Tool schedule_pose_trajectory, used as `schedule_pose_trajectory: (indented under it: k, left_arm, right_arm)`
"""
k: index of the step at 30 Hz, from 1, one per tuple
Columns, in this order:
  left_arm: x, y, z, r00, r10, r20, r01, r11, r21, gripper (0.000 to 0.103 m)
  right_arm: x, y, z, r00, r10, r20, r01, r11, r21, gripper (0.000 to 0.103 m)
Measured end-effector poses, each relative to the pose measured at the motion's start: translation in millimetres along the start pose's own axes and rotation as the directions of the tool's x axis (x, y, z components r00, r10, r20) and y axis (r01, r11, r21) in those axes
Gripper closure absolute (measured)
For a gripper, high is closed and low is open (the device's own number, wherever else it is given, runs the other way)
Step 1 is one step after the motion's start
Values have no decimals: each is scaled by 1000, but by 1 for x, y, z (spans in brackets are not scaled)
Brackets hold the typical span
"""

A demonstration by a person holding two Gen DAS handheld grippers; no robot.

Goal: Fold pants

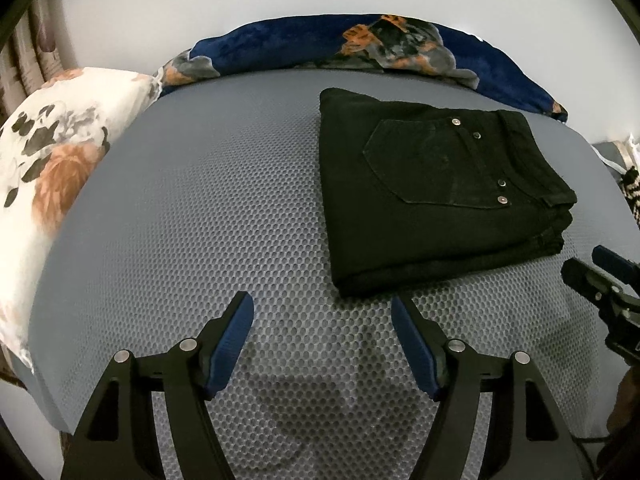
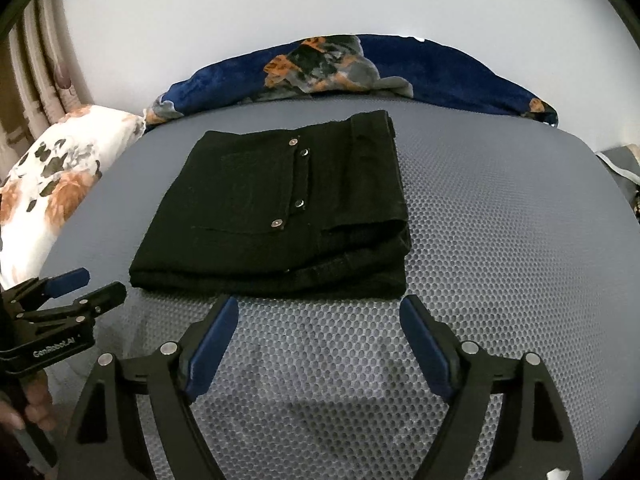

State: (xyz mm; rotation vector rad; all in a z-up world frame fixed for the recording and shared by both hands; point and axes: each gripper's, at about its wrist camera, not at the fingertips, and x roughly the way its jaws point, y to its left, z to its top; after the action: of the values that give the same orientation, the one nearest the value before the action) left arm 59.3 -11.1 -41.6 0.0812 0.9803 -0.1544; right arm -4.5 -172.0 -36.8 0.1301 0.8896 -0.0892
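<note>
Both grippers sit low over the grey dimpled mat (image 1: 200, 208), nearest to the lenses, jaws spread wide, nothing between them. Left gripper (image 1: 322, 320) has only bare mat under its tips; right gripper (image 2: 319, 316) likewise, though its tips stop just short of the near edge of the pants.

Black pants (image 2: 276, 208) lie on the mat already folded into a compact stacked rectangle, back pocket (image 1: 432, 164) with its metal studs facing up, waistband on the right side of the bundle. Layered edges show at the near right corner.

Key relation: the bundle lies straight ahead of the right gripper, near-centred between its fingers, close but not touching. From the left gripper it sits ahead and off to the right, farther away. So the right hand is the nearer one. Its long side looks to run roughly left-right across the right view, though the fisheye makes this hard to judge.

In the left view the right gripper (image 1: 580, 270) shows at the far right edge, beside the near right corner of the bundle. In the right view the left gripper (image 2: 86, 286) shows at the lower left, jaws apart, near the left corner.

Judgement: fold looks finished or nearly so; any last tidy would fall to the right hand, pushing forward.

Behind the mat: a floral pillow (image 1: 52, 152) at left, a blue blanket (image 2: 460, 76) along the far edge.
</note>
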Motion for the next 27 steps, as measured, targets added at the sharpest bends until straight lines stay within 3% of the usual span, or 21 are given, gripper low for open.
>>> schedule_pose_trajectory:
  k: [27]
  left_arm:
    - [3,-1,-2,999,41,1,-41,999,4,31]
  right_arm:
    - [7,-2,-4,999,27,-38,-25,999,43,20]
